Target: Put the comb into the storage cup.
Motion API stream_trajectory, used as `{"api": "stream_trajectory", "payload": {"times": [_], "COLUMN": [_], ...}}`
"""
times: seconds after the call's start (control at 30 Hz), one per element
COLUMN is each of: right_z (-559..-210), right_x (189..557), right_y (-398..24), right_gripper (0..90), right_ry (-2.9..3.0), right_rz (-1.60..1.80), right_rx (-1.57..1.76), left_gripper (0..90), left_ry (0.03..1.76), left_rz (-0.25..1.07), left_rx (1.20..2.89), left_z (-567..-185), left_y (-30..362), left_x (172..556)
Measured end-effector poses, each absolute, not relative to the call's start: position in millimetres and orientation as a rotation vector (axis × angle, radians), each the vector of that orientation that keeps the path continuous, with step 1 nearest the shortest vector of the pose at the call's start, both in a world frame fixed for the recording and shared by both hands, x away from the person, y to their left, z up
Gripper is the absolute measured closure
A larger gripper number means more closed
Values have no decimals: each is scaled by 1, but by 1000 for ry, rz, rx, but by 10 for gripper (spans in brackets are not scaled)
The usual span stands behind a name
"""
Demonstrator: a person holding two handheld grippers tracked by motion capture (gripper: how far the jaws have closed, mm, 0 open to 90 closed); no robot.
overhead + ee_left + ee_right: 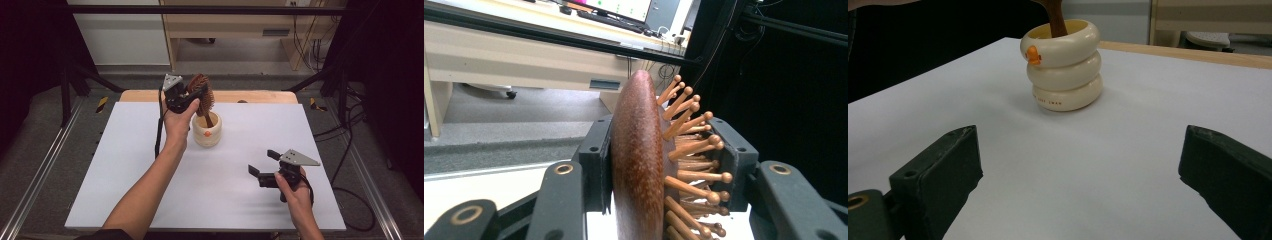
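Note:
A dark wooden hairbrush (202,95) with wooden pins stands handle-down in a cream ringed cup (207,130) near the table's back middle. My left gripper (192,94) is shut on the brush head, one pad against its smooth back, the other against the pins (694,150). The brush head (636,160) rises upright between the jaws in the left gripper view. My right gripper (264,163) is open and empty near the front right, pointing toward the cup (1063,67), which carries an orange beak mark. The brush handle (1054,17) dips into the cup's mouth.
A white sheet (150,175) covers the table, whose wooden edge (250,96) shows at the back. Black frame bars (200,9) surround the table. Cables (350,150) trail on the floor at right. A wooden desk (230,30) stands behind.

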State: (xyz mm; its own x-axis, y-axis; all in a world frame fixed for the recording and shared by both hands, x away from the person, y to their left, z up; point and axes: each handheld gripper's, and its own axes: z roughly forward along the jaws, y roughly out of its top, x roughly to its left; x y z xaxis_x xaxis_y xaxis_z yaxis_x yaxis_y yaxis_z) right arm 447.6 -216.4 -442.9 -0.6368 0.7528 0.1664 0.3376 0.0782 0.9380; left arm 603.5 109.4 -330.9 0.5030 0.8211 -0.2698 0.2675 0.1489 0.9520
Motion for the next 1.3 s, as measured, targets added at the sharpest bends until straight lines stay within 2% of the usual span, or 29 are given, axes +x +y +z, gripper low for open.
{"api": "stream_trajectory", "payload": {"times": [1.3], "right_z": [-444], "right_x": [448], "right_y": [-215], "right_gripper": [38], "right_ry": [2013], "right_rz": [1578], "right_rx": [1081], "left_gripper": [506], "left_ry": [1048], "left_rz": [487], "left_rx": [1398], "left_z": [-343], "left_y": [107], "left_x": [605]}}
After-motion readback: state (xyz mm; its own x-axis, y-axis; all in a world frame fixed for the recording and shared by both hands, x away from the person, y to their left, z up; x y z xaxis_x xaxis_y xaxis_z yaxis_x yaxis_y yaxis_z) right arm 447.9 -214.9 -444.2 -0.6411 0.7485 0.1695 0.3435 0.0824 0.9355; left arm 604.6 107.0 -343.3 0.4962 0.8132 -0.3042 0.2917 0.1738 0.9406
